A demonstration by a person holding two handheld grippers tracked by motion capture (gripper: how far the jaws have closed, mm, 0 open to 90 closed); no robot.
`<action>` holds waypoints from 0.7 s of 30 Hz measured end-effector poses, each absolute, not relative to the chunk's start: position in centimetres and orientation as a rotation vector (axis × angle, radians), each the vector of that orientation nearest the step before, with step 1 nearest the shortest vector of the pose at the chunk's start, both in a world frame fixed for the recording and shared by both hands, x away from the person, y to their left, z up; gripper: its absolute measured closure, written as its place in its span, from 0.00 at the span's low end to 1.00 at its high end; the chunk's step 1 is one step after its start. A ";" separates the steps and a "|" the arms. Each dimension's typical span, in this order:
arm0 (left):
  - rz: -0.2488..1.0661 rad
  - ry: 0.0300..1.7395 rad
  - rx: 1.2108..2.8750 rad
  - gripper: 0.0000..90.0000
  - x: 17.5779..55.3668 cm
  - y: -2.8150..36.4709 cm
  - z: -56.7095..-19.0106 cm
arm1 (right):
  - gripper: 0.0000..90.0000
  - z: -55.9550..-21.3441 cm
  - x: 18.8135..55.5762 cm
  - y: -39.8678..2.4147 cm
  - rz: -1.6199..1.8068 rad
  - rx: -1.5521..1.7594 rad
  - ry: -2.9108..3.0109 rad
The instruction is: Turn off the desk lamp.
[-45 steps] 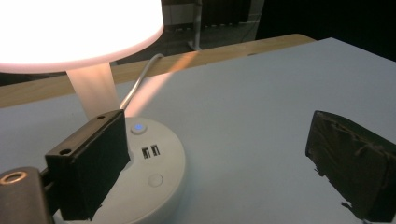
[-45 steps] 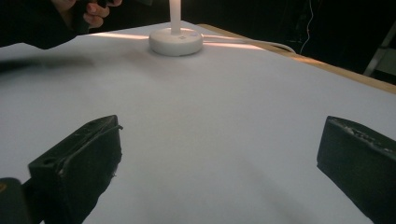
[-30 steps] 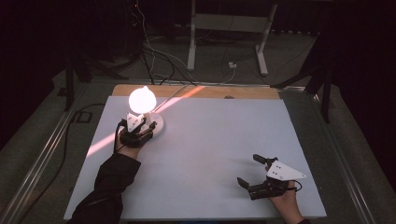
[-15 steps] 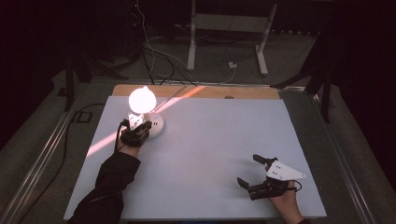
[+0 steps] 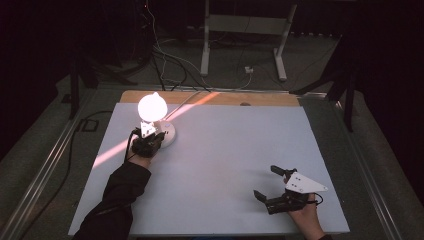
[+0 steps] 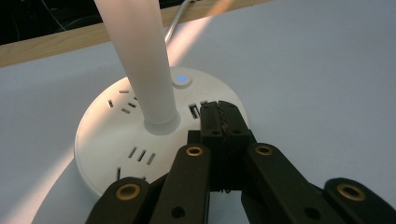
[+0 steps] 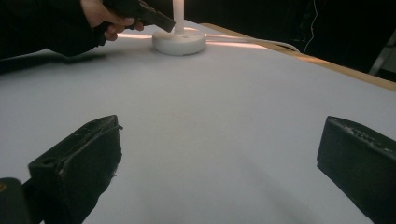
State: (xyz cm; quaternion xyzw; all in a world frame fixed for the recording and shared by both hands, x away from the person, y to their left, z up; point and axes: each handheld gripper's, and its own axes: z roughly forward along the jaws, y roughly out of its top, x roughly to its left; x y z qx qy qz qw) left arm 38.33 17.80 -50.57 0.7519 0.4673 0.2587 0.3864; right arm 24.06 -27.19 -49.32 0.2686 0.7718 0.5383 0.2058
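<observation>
A white desk lamp stands at the table's far left, its bulb glowing above a round base with socket slots. My left gripper is shut with nothing between its jaws. Its tips rest on or just over the base, right of the stem and just short of a small blue-lit button. My right gripper lies near the front right of the table, open and empty. Farther off it faces the lamp base and the left gripper.
A white sheet covers the table, with a wooden strip bare along the far edge. The lamp's cable runs off the back. Metal stand legs and loose cables lie on the dark floor beyond.
The left gripper's jaws have drawn together at the lamp base, and the hand has barely shifted. The right gripper has stayed where it was. The lamp is lit throughout.
</observation>
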 end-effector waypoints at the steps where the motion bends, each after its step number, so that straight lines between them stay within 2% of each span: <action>1: 0.659 1.190 1.914 1.00 38.3 17.8 -50.6 | 0.00 -49.3 24.1 -27.2 1.499 0.749 2.151; 21: 0.654 1.188 1.926 1.00 38.7 17.9 -51.1 | 0.00 -49.3 24.1 -27.1 1.498 0.746 2.157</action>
